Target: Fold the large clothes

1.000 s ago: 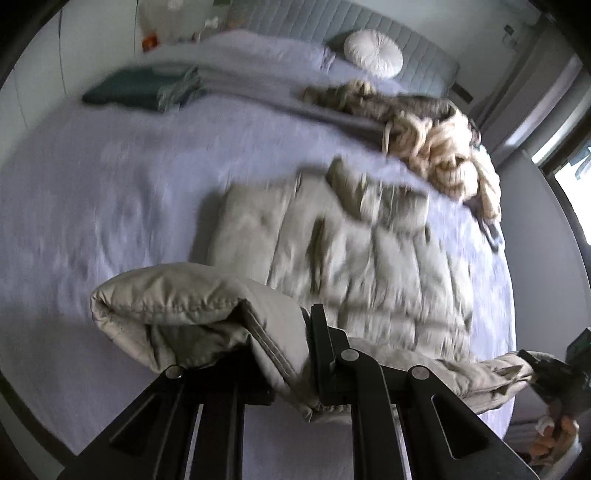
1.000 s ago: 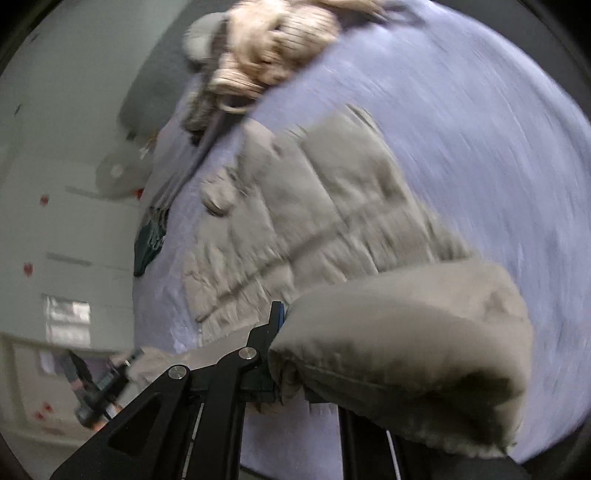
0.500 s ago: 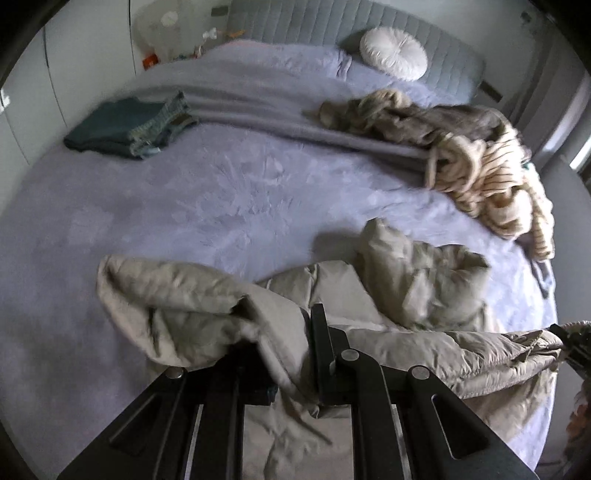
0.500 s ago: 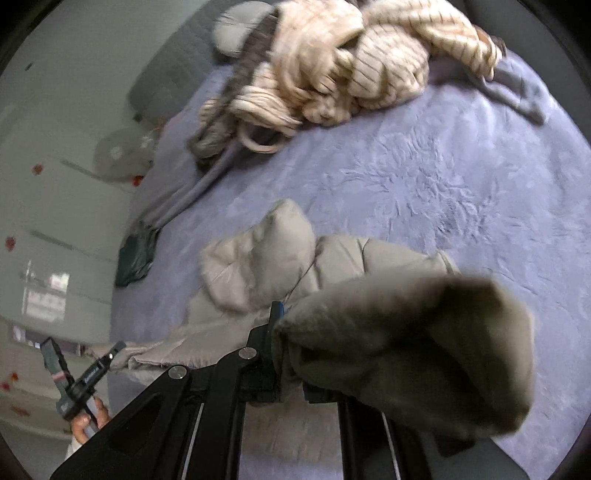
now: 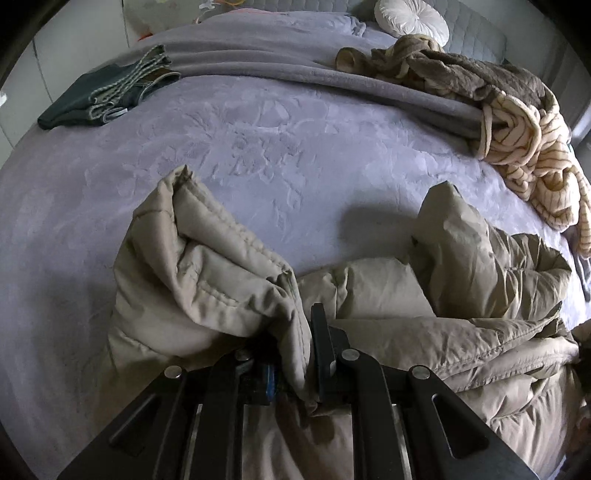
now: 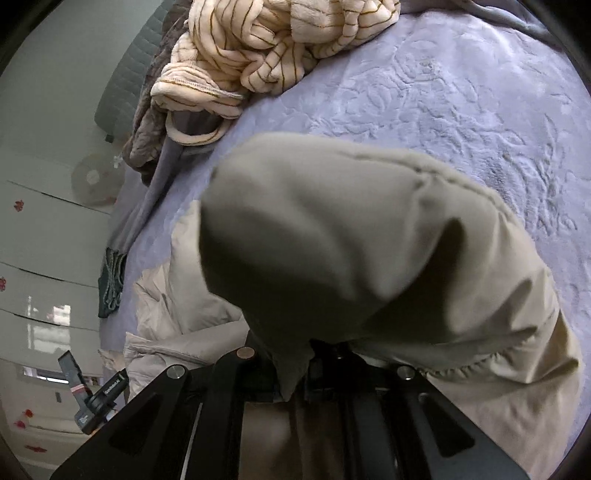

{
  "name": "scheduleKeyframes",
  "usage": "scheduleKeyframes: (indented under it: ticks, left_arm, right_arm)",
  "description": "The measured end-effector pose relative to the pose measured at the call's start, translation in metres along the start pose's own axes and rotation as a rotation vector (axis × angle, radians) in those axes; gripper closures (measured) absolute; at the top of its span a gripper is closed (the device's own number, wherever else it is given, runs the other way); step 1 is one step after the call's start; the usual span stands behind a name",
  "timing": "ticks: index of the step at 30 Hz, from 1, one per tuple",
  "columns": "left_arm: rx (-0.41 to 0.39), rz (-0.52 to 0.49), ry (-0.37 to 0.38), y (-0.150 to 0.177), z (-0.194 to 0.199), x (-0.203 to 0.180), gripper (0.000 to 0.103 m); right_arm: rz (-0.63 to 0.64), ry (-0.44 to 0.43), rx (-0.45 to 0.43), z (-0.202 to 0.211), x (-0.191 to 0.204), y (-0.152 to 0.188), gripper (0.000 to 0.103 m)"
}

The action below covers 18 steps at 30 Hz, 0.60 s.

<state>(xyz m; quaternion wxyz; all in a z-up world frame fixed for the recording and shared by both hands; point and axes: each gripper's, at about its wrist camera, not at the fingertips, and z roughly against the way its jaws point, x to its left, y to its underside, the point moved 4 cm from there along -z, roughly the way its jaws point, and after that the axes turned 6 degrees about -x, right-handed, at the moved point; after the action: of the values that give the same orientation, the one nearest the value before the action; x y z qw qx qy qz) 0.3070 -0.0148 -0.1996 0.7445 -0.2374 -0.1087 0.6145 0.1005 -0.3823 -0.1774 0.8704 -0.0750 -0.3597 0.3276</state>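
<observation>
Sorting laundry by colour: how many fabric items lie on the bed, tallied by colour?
Beige puffer jacket: 1
Dark green folded garment: 1
Brown fleece garment: 1
Cream striped garment: 1
White round cushion: 1
Total: 5

A bed covered by a lavender embossed bedspread (image 5: 258, 147) fills the room. A grey quilted headboard (image 5: 476, 33) stands at its far end, with a round white cushion (image 5: 412, 16) against it. Pale cupboard doors (image 6: 44, 236) line one wall, and a fan (image 6: 94, 181) stands nearby. Soft daylight.
</observation>
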Motion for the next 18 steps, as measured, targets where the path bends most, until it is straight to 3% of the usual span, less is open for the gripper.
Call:
scheduleKeyframes:
  ticks: [2,3,4,5,6,8,10,11,12,13,14,15,18]
  left_arm:
    - [-0.019,0.0,0.02,0.0,0.01,0.001,0.078]
    - [-0.034,0.001,0.03,0.0,0.017,0.001,0.062]
    - [-0.06,-0.001,0.035,0.0,0.027,0.003,0.028]
    - [-0.103,-0.006,0.01,-0.001,0.039,0.005,0.012]
    - [-0.163,-0.009,-0.032,-0.001,0.053,0.008,0.0]
    - [-0.24,-0.043,-0.051,-0.001,0.078,0.009,0.0]
    - [-0.24,-0.055,-0.049,0.001,0.089,0.008,0.0]
    - [-0.235,-0.055,-0.037,0.002,0.09,0.007,0.0]
    - [-0.22,-0.059,-0.002,0.004,0.09,0.002,0.012]
    - [-0.192,-0.072,0.05,0.006,0.086,-0.006,0.023]
    - [-0.156,-0.09,0.088,0.01,0.079,-0.016,0.044]
    - [-0.135,-0.108,0.111,0.015,0.073,-0.026,0.056]
    - [-0.11,-0.172,0.129,0.03,0.048,-0.061,0.063]
  right_arm:
    - [-0.004,-0.004,0.009,0.003,0.0,-0.001,0.092]
    - [-0.004,-0.006,0.012,0.007,0.001,-0.002,0.088]
    - [0.0,-0.012,0.01,0.011,0.003,-0.002,0.085]
    - [0.007,-0.019,0.003,0.016,0.006,-0.003,0.074]
    - [0.018,-0.026,-0.008,0.021,0.009,-0.004,0.055]
    - [0.048,-0.032,-0.044,0.036,0.017,-0.004,0.031]
    - [0.091,-0.033,-0.078,0.051,0.027,-0.001,0.031]
    - [0.107,-0.033,-0.078,0.054,0.032,0.0,0.034]
    - [0.137,-0.03,-0.072,0.056,0.038,0.005,0.056]
    - [0.166,-0.03,-0.062,0.055,0.044,0.01,0.07]
    - [0.222,-0.017,-0.029,0.049,0.054,0.018,0.085]
    - [0.264,-0.018,-0.005,0.041,0.061,0.026,0.086]
    - [0.351,-0.008,0.036,0.012,0.075,0.043,0.088]
